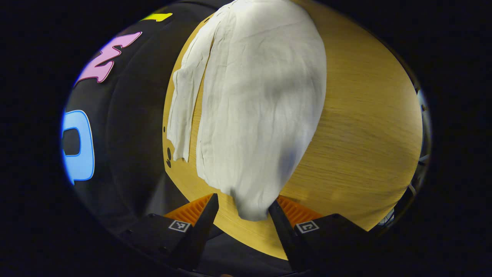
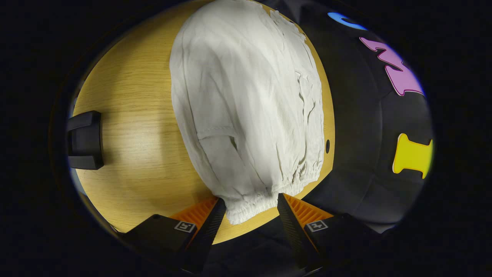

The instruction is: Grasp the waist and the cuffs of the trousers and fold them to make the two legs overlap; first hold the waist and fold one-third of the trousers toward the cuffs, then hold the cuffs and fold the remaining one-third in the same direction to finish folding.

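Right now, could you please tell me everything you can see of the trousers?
The trousers are off-white, thin, crinkled cloth, lying lengthwise on the wooden table. The gathered elastic waist sits between the open fingers of the right gripper; the cuff end sits between those of the left gripper. One leg peeks out alongside.

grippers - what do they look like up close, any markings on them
Both look alike. The left gripper and the right gripper each have two long tapered fingers with ribbed inner faces, set on blocky black bodies. Each body carries a small square black-and-white tag near the finger's base.
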`<state>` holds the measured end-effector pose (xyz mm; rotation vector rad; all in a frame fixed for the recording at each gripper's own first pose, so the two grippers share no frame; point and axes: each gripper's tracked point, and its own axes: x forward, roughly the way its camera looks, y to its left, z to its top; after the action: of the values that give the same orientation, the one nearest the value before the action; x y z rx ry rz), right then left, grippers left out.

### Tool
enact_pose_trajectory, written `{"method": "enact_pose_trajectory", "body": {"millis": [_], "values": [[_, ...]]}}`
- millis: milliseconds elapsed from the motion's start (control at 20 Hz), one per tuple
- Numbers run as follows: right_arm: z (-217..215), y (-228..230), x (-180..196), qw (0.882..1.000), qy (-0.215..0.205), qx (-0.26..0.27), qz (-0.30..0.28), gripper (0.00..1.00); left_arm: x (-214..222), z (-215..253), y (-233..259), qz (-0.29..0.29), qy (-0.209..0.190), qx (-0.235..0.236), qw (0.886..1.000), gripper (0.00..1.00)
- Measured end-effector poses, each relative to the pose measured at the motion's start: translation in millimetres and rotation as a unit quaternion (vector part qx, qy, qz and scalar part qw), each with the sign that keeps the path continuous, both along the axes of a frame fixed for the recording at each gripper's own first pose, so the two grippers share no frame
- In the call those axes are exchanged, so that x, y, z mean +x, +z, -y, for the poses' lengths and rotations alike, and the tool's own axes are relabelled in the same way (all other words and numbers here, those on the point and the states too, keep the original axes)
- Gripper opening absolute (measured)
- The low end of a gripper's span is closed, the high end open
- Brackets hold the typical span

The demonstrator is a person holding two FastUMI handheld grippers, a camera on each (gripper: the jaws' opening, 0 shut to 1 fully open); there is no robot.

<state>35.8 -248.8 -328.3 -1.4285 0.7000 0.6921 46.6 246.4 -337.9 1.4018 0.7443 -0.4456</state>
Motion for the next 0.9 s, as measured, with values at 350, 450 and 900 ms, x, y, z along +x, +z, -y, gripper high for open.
{"method": "enact_pose_trajectory", "body": {"millis": [350, 450, 900], "values": [[-2, -13, -5, 1.0, 0.006, -0.013, -0.024, 0.25, 3, 1, -17, -0.02, 0.042, -0.022, 0.999, 0.37], [-3, -15, -7, 0.999, -0.004, -0.007, -0.035, 0.12, 6, 3, -21, -0.011, 0.046, -0.021, 0.999, 0.1], [-7, -5, 9, 1.0, -0.007, 0.017, -0.013, 0.06, 11, 8, -9, -0.011, 0.112, -0.081, 0.99, 0.06]]}}
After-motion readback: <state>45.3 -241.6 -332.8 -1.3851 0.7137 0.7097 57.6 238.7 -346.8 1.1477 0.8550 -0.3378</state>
